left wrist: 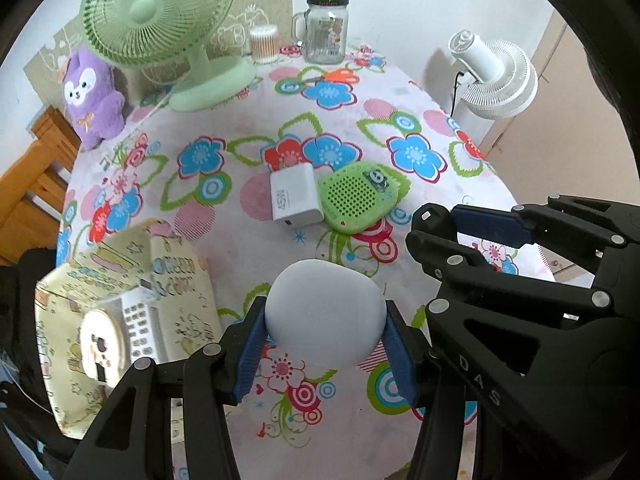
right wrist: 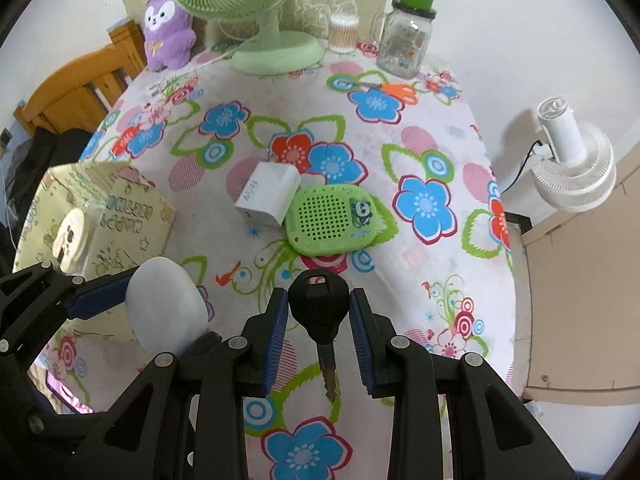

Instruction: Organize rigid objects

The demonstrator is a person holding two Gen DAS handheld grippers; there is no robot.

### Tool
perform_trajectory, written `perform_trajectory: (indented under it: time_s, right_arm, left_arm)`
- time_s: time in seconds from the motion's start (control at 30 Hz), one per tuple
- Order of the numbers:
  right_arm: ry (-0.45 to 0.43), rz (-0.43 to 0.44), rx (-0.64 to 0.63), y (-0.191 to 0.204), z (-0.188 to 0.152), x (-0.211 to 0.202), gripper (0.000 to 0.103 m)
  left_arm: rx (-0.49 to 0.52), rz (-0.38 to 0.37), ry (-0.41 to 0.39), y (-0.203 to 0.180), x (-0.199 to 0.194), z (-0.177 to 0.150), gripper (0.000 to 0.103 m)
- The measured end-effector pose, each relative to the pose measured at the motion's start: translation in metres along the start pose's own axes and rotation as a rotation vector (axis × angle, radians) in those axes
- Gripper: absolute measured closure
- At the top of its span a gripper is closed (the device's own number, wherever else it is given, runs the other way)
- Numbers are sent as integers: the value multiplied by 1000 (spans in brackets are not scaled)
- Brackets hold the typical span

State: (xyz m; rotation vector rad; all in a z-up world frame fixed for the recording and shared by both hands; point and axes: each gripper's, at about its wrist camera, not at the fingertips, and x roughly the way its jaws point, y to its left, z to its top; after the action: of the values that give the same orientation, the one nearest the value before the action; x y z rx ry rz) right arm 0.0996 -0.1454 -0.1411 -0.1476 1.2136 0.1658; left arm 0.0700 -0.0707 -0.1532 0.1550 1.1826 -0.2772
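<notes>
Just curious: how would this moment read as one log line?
left gripper: shut on white egg-shaped object | right gripper: around black key | box: left

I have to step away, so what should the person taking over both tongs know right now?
Left tongs: shut on the white egg-shaped object, held above the table.
Right tongs: the black key sits between the pads; contact is unclear.
On the floral tablecloth: white 45W charger touching the green speaker.
Yellow box at the left edge already holds a white remote-like item and a round item.
Left: probably box the egg, key, charger and speaker.
</notes>
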Motion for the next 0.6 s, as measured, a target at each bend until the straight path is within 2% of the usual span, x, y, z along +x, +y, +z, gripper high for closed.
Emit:
perform_trajectory:
  time_s: [0.23, 0.6]
  right_arm:
    - [-42, -13, 3, 9, 7, -24, 69]
    - [-67, -18, -9, 41, 14, -40, 69]
  left_arm:
    - [8, 13, -40, 8, -23, 1, 46]
    - [-8, 26, -66, 36, -43, -7, 46]
